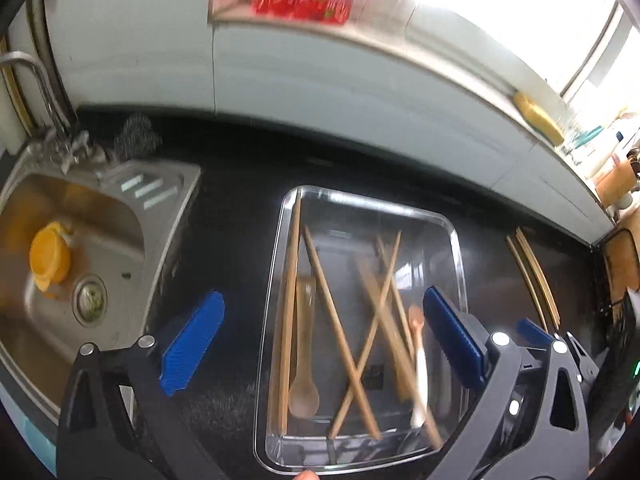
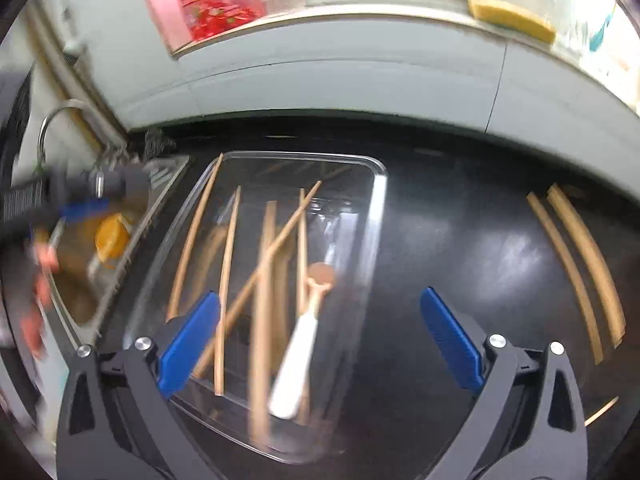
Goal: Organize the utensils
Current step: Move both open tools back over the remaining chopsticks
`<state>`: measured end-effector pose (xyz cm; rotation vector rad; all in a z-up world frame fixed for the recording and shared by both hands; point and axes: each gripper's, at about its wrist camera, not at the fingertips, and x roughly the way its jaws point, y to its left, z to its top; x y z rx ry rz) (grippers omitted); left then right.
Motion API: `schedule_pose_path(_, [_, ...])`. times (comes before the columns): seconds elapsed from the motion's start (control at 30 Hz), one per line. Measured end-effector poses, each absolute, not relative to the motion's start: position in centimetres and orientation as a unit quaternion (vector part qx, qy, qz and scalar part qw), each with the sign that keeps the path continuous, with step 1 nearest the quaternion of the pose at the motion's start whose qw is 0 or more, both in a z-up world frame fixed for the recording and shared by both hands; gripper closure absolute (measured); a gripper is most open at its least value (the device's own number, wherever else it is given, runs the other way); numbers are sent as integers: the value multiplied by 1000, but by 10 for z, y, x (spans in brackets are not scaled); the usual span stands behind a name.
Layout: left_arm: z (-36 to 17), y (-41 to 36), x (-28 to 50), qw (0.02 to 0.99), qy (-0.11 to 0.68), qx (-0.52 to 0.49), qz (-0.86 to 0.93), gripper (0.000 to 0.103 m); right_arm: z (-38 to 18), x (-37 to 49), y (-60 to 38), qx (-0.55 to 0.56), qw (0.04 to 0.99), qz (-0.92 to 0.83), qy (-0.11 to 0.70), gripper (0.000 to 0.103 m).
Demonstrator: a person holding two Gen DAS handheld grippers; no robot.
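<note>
A clear glass tray sits on the dark surface, just right of the steel sink. Inside it lie several pale wooden chopsticks: two run straight along the tray's left wall, the others cross one another in a loose heap in the middle. A wooden spoon lies among them with its bowl toward the near end, and a white-handled spoon with a brownish bowl rests near the tray's right side. Two more chopsticks lie side by side on the bare surface, well apart to the right of the tray.

The left tongs stand wide open and hold nothing, above the tray's near left part. The right tongs are likewise wide open and empty, above the tray's right edge.
</note>
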<state>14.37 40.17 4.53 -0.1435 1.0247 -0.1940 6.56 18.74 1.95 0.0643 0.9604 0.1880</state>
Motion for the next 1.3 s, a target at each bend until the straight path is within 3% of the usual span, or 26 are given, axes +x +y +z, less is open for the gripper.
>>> schedule_pose_path(0.13, [55,384,149,869,480,-63,-99,6,20,48,170,-10,888,83,453,6])
schedule_pose_path(0.4, [52,306,143,855,495,-36,-150,6,16,30,115,25,883,82,461,6])
schedule_pose_path(0.67, [34,201,100,832,502,29,-235,6,-2,-19,-5,78,879,-4,470,6])
schedule_pose_path(0.9, [2,132,84,802,555,17,-222,6,-3,-52,-110,99,885,-86,448,6])
schedule_pose_path(1.3, [-21,35,89,819,558,-20,-133,6,-4,5,-182,-19,908,-46,416,6])
